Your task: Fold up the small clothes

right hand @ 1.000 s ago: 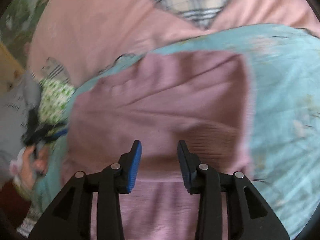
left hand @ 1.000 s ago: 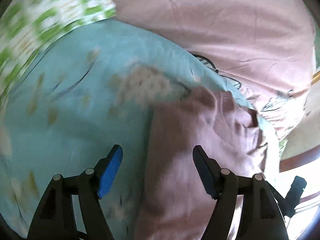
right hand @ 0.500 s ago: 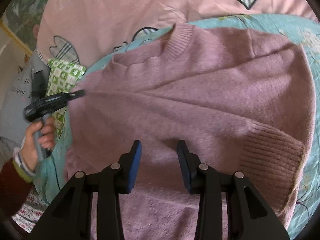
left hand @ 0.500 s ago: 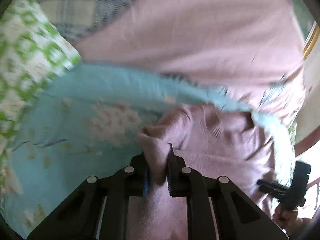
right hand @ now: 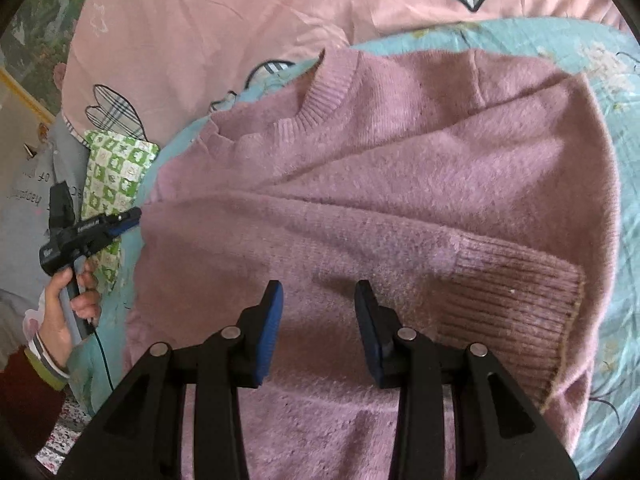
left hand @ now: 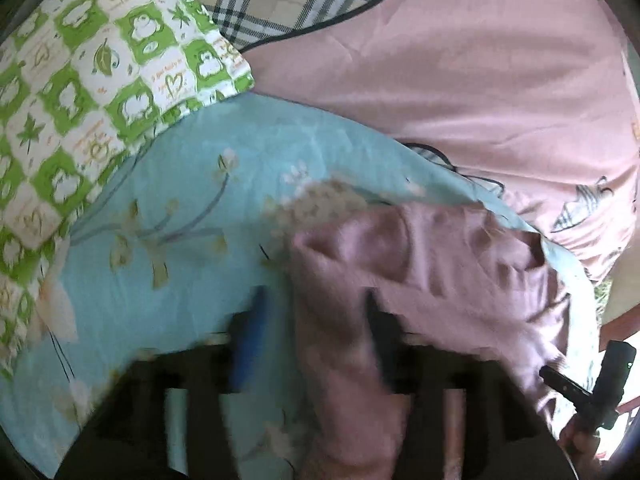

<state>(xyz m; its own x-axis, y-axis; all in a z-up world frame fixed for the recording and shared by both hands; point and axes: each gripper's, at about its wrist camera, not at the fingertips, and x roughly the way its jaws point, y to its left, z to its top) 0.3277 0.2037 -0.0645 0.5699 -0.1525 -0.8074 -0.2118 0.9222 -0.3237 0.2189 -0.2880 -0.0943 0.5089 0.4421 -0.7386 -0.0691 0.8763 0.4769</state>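
the left tongs point(left hand: 312, 332), which were pinching the sweater point(right hand: 380, 184) edge, are spreading and letting go; sweater lying between its jaws on the quilt point(left hand: 168, 208). right tongs point(right hand: 318, 320) hovering over it, parted, empty. next fold likely.

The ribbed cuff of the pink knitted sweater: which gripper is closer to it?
Right. The right gripper hovers open just beside the ribbed cuff, above the pink knitted sweater. The left gripper sits at the sweater's far edge, its jaws just opened.
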